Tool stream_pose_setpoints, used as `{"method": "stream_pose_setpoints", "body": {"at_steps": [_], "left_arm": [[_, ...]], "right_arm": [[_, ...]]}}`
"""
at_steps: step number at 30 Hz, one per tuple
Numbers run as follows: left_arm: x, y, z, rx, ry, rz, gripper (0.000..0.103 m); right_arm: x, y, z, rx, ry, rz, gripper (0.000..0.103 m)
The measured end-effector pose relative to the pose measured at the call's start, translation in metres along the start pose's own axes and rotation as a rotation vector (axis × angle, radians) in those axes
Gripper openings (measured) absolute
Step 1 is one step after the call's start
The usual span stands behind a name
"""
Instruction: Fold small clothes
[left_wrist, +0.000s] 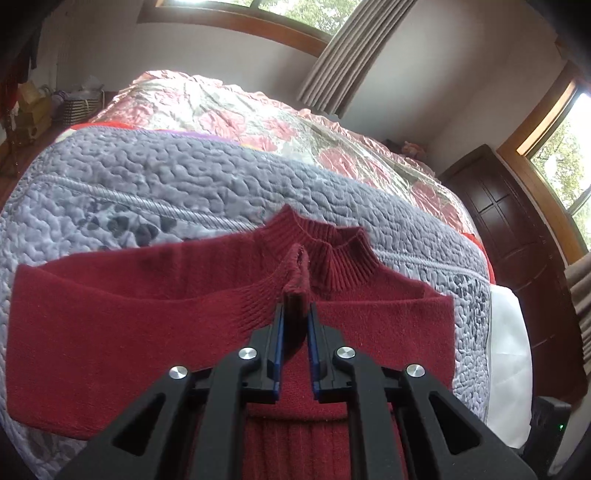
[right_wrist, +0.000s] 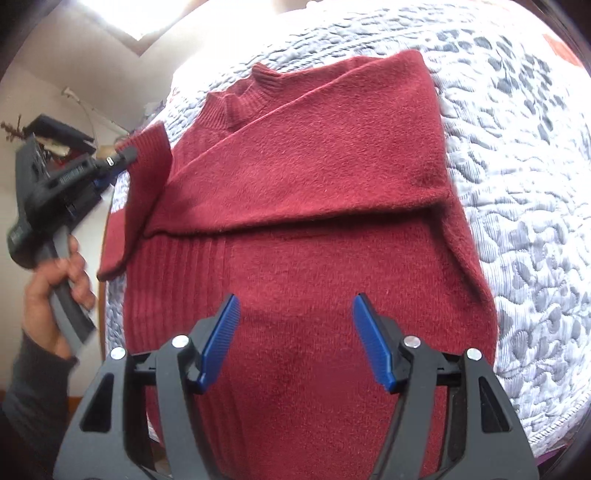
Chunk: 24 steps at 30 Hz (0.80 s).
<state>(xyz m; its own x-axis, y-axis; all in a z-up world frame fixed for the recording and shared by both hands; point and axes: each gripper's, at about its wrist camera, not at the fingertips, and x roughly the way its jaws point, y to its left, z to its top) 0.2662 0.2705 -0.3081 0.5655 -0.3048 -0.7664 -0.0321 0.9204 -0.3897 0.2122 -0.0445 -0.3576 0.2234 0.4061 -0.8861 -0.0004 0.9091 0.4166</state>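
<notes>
A dark red knitted sweater with a ribbed high collar (right_wrist: 295, 229) lay flat on a grey quilted bedspread (right_wrist: 517, 184), 1 sleeve folded across its chest. The left gripper (left_wrist: 295, 314) was clamped on the ribbed cuff of the other sleeve (left_wrist: 297, 280), lifted at 9 o'clock of the sweater in the right wrist view. The right gripper (right_wrist: 293, 332) hovered over the hem at 6 o'clock, its blue pads (right_wrist: 221, 339) spread wide apart.

Two wrist fisheye views, set close over one bed

The red sweater (left_wrist: 147, 295) is seen low along the left gripper (left_wrist: 295, 314) toward the windows; it is viewed steeply from above the right gripper (right_wrist: 295, 332), where the sweater and left gripper are shared.
</notes>
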Motion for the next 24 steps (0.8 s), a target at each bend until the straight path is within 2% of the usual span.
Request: {"method": "stream_pose_setpoints", "body": {"at_steps": [6,9,10,12,14,18,22,24], "left_arm": [[0.039,-0.007,-0.024,-0.001,0.080,-0.011,0.011],[0.048,-0.007,-0.029,0.004,0.101,-0.010,0.012],[0.050,-0.007,-0.030,0.007,0.106,-0.013,0.014],[0.050,-0.007,-0.031,0.007,0.116,-0.037,0.033],[0.046,-0.011,-0.034,0.025,0.123,-0.049,0.046],[0.028,-0.011,-0.045,0.030,0.144,-0.080,0.054],[-0.003,0.003,-0.064,0.010,0.160,-0.076,0.061],[-0.017,0.013,-0.074,-0.015,0.174,-0.074,0.064]], "right_arm": [[0.007,-0.018,0.042,0.116,-0.007,0.108,0.076],[0.015,-0.017,0.065,0.162,-0.002,0.195,0.077],[0.019,-0.016,0.073,0.180,0.006,0.233,0.077],[0.032,-0.012,0.088,0.205,0.034,0.290,0.078],[0.046,-0.004,0.103,0.217,0.069,0.357,0.078],[0.087,0.020,0.130,0.208,0.175,0.432,0.065],[0.129,0.042,0.142,0.200,0.264,0.452,0.064],[0.139,0.047,0.140,0.196,0.287,0.435,0.064]]}}
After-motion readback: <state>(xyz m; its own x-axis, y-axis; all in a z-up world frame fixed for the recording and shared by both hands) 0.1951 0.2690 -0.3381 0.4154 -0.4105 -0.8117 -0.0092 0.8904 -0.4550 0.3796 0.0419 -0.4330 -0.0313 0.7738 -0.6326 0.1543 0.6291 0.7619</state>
